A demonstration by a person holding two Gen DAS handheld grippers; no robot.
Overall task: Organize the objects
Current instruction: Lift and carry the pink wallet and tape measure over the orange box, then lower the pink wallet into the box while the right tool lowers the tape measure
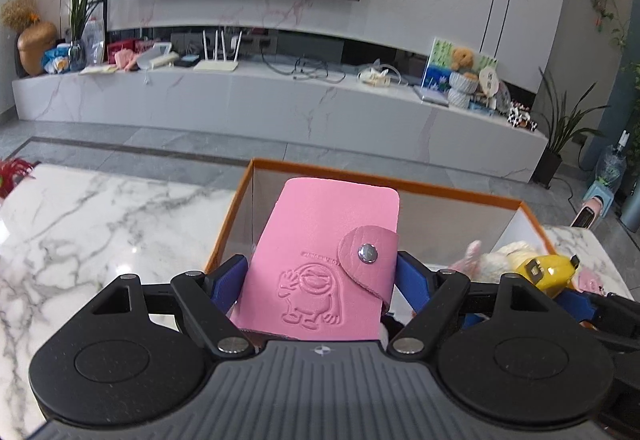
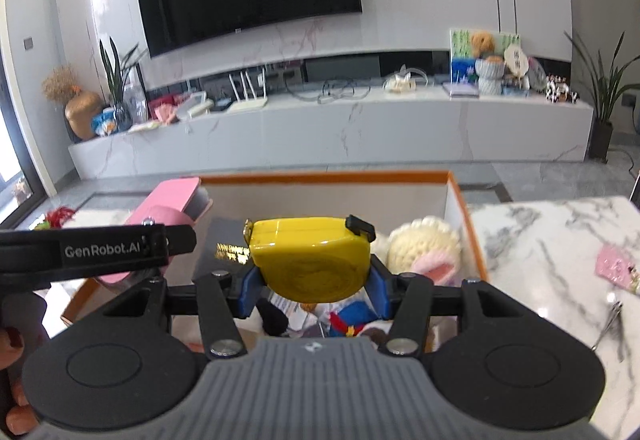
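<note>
A pink snap-button card wallet (image 1: 320, 252) with an embossed cartoon stands upright between the blue pads of my left gripper (image 1: 322, 266), which is shut on it. It hangs over the left part of an orange-rimmed white box (image 1: 400, 189). My right gripper (image 2: 316, 282) is shut on a yellow tape measure (image 2: 312, 256) above the same box (image 2: 320, 177). The right wrist view also shows the wallet (image 2: 168, 199) at the box's left rim. The tape measure (image 1: 552, 272) appears at the right of the left wrist view.
Inside the box lie a cream crocheted plush (image 2: 424, 244), a blue and red toy (image 2: 348, 316) and a dark booklet (image 2: 224, 244). On the marble table (image 1: 100, 220), right of the box, lie a pink item (image 2: 616, 264) and a metal tool (image 2: 608, 324). A person's fingers (image 2: 10, 344) show at the left edge.
</note>
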